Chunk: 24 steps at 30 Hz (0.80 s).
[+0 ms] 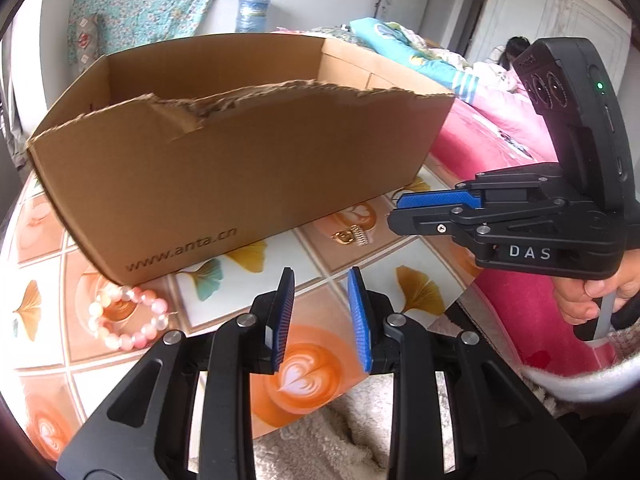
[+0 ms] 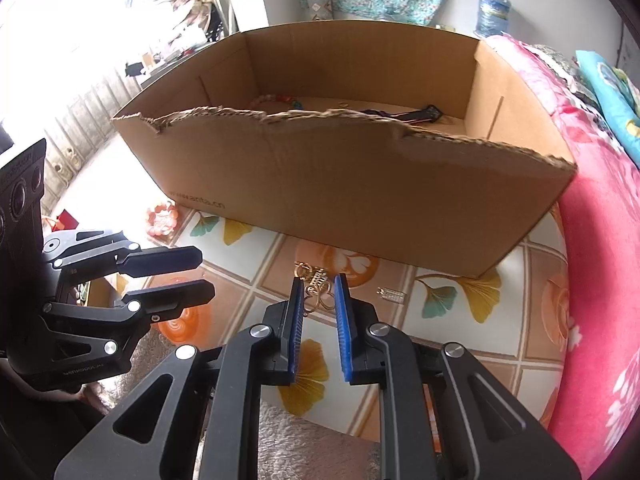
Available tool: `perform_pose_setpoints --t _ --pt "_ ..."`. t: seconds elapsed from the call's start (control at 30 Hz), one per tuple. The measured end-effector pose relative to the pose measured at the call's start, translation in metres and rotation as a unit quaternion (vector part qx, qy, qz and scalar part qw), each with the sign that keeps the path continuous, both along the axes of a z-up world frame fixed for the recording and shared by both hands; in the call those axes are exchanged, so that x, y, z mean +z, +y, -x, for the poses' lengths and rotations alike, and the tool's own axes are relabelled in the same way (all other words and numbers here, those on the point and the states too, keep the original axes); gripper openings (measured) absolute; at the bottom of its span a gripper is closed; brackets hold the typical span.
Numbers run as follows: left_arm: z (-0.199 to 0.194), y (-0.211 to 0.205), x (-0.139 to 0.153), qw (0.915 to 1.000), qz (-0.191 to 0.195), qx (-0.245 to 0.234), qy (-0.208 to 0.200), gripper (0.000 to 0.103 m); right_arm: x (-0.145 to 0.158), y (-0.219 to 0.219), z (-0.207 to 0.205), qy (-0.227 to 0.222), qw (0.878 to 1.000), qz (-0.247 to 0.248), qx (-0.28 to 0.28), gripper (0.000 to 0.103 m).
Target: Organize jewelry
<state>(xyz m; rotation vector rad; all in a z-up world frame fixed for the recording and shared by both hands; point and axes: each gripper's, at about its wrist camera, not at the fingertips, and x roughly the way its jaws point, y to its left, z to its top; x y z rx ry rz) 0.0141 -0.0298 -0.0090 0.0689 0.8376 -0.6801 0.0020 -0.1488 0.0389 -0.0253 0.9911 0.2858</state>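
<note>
Your gold earring (image 2: 316, 286) lies on the tabletop (image 2: 448, 320) at the centre of the right wrist view, just in front of the cardboard box (image 2: 340, 184) and right at the tips of your right gripper (image 2: 318, 292). Its fingers stand a little apart, one on each side of the earring; whether either pad touches it is hard to tell. A second small earring (image 2: 390, 294) rests on the tabletop just to the right of those fingers. In the left wrist view the gold earring (image 1: 350, 236) sits at mid-frame, beside the box's (image 1: 224, 168) lower right corner. A pink bead bracelet (image 1: 130, 316) lies at the lower left, against the box's near corner. Your left gripper (image 1: 320, 308) hangs over the tabletop (image 1: 224, 292) with its fingers apart and nothing between them. Inside the box, behind its torn front edge, several other pieces of jewelry (image 2: 400, 114) rest on the floor. A pink bed (image 2: 600, 240) fills the right edge.
</note>
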Motion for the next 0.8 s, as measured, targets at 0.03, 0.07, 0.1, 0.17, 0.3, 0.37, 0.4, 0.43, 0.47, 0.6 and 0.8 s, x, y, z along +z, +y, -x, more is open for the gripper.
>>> perform_pose_setpoints --t 0.03,0.07,0.1,0.17,0.3,0.37,0.4,0.43,0.47,0.6,0.8 --pt "-0.002 -0.006 0.001 0.9999 0.004 -0.012 0.0 0.026 0.0 -0.007 0.001 -0.001 1.0 -0.005 -0.012 0.016" --pt "-0.004 -0.012 0.001 0.9997 0.006 -0.024 0.0 0.026 0.001 -0.013 0.003 -0.002 1.0 -0.008 -0.023 0.016" --pt "-0.006 -0.018 0.0 0.9994 0.006 -0.033 0.0 0.026 0.001 -0.018 0.003 -0.003 0.999 -0.012 -0.031 0.016" --pt "-0.011 -0.03 -0.002 0.9989 -0.001 -0.047 -0.003 0.026 -0.001 -0.027 0.001 -0.004 0.999 -0.018 -0.041 0.016" --pt "-0.023 -0.047 -0.011 0.9985 -0.026 -0.048 0.005 0.025 -0.003 -0.037 0.0 -0.007 0.999 -0.028 -0.045 0.016" --pt "-0.027 -0.051 -0.014 0.9984 -0.032 -0.045 0.009 0.025 -0.006 -0.04 -0.002 -0.008 0.998 -0.034 -0.045 0.016" --pt "-0.029 -0.052 -0.014 0.9984 -0.036 -0.044 0.008 0.024 -0.007 -0.041 -0.003 -0.008 0.998 -0.037 -0.045 0.016" --pt "-0.031 -0.054 -0.015 0.9982 -0.041 -0.043 0.008 0.024 -0.007 -0.043 -0.003 -0.009 0.998 -0.04 -0.045 0.016" --pt "-0.035 -0.059 -0.016 0.9981 -0.046 -0.041 0.007 0.024 -0.008 -0.044 -0.004 -0.009 0.998 -0.043 -0.045 0.016" --pt "-0.038 -0.064 -0.017 0.9971 -0.065 -0.04 -0.002 0.019 -0.009 -0.05 -0.006 -0.012 0.998 -0.052 -0.045 0.016" --pt "-0.038 -0.074 -0.016 0.9924 -0.108 -0.047 -0.035 0.009 -0.011 -0.053 -0.006 -0.015 0.997 -0.062 -0.046 0.016"
